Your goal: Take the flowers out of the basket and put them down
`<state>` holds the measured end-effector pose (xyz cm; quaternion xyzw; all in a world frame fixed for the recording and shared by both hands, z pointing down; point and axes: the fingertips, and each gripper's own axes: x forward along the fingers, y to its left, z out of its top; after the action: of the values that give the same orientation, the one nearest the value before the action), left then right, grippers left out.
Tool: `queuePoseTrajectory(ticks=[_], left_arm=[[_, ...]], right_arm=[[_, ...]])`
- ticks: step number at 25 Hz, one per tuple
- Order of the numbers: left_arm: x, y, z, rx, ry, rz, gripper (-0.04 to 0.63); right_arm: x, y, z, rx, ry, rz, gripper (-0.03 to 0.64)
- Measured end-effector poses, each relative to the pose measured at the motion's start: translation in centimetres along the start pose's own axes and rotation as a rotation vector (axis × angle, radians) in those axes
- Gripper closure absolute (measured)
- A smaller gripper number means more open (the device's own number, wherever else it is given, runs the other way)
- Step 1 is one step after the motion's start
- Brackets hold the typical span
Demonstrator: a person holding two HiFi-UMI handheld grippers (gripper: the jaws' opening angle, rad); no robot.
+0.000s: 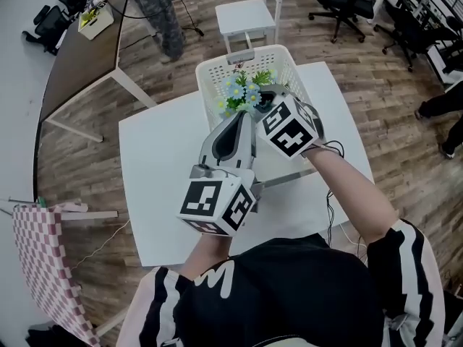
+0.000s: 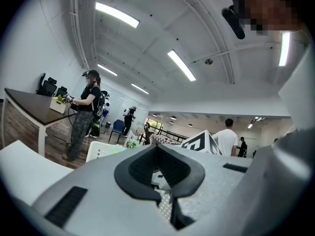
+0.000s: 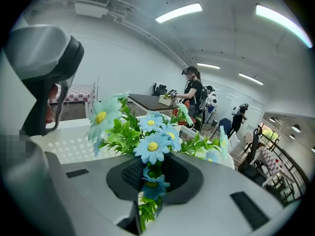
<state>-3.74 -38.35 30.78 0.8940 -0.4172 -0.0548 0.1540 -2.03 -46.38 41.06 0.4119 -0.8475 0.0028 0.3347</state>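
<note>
Holding the flowers (image 3: 151,149) looks like easy work. They seem light as paper, soft and bendy, most likely pretend ones made of cloth and plastic. A hard squeeze on the blue heads could crush them, so the green stems low down are the best place to take hold.

That is just where the right gripper (image 3: 153,178) has them. Its jaws are nearly closed and pinch the thin stems, and the heads and leaves fan out past its tips. The white basket (image 1: 211,85) lies just under and beyond this gripper. I cannot tell if the stem ends are out of it.

The left gripper (image 2: 160,173) is close beside the right one, jaws together, holding nothing. The bare white surface (image 1: 155,172) spreads out past the left gripper's outer side.
</note>
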Motion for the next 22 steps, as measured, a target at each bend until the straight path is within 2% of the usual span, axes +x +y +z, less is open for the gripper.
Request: queuePoseTrajectory(ticks=[7,15,22], left_arm=[[-1.7,-1.8,1.2,0.011,-0.014,-0.037,0.589],[-4.1,-3.3,2.6,0.056,-0.039,0.002,0.589],[-6.1,-6.6,2.0,0.054,-0.069,0.040,0.589]], right_arm=[[-1.6,0.3,0.2,-0.014,0.007,-0.021,0.557],[-3.5,0.4,1.0,-0.018,-0.021,-0.031,0.557],[-7.2,1.1,1.5,-0.031,-0.069,-0.015,0.557]])
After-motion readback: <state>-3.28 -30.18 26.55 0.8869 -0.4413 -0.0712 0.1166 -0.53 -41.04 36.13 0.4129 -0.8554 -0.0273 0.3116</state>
